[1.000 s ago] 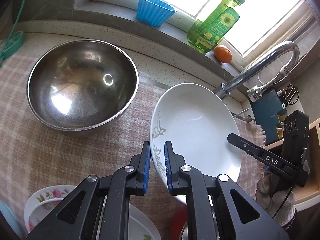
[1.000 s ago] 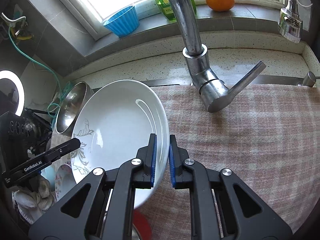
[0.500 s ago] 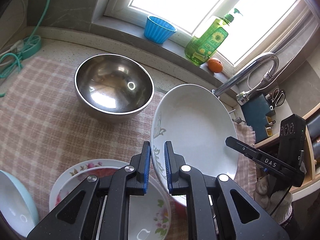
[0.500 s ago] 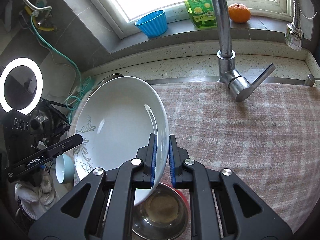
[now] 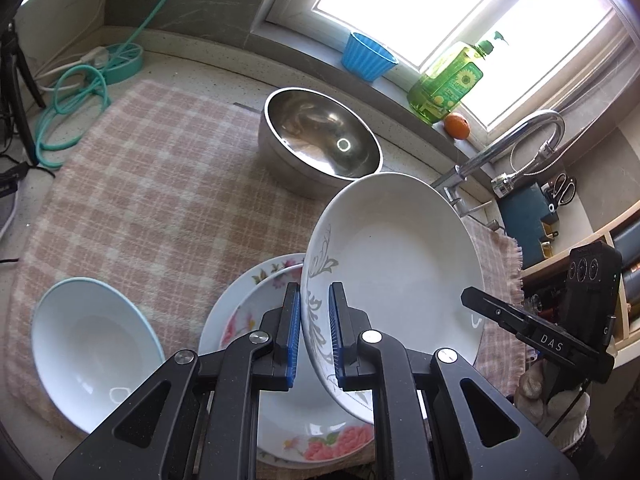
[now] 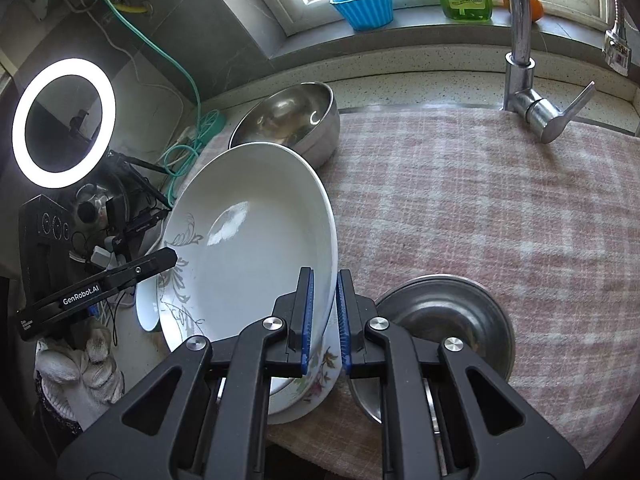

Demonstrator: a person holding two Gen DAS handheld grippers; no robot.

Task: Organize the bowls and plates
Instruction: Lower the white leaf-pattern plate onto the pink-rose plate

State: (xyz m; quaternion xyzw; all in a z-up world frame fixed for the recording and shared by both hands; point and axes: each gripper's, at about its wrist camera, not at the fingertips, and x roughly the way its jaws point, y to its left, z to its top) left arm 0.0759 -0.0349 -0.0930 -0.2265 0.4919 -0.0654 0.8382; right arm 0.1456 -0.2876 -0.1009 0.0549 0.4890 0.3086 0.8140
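Observation:
Both grippers hold one white plate with a grey leaf pattern (image 5: 396,276), tilted, above the checked cloth. My left gripper (image 5: 314,336) is shut on its patterned rim. My right gripper (image 6: 324,316) is shut on the opposite rim of the same plate (image 6: 256,264). Under the plate lies a stack of flowered plates (image 5: 256,312), whose edge also shows in the right wrist view (image 6: 316,384). A large steel bowl (image 5: 320,140) stands at the back. A pale blue bowl (image 5: 88,348) sits at the front left. A small steel bowl (image 6: 444,324) sits right of the stack.
The pink checked cloth (image 5: 152,184) covers the counter. A faucet (image 6: 520,48) rises at the back right. On the windowsill stand a blue cup (image 5: 368,56), a green soap bottle (image 5: 448,80) and an orange (image 5: 457,126). A ring light (image 6: 64,120) and teal hose (image 5: 72,100) are at left.
Both grippers have carried the white plate back toward me and to the left, from near the faucet to over the flowered plates. The pale blue bowl has come into view.

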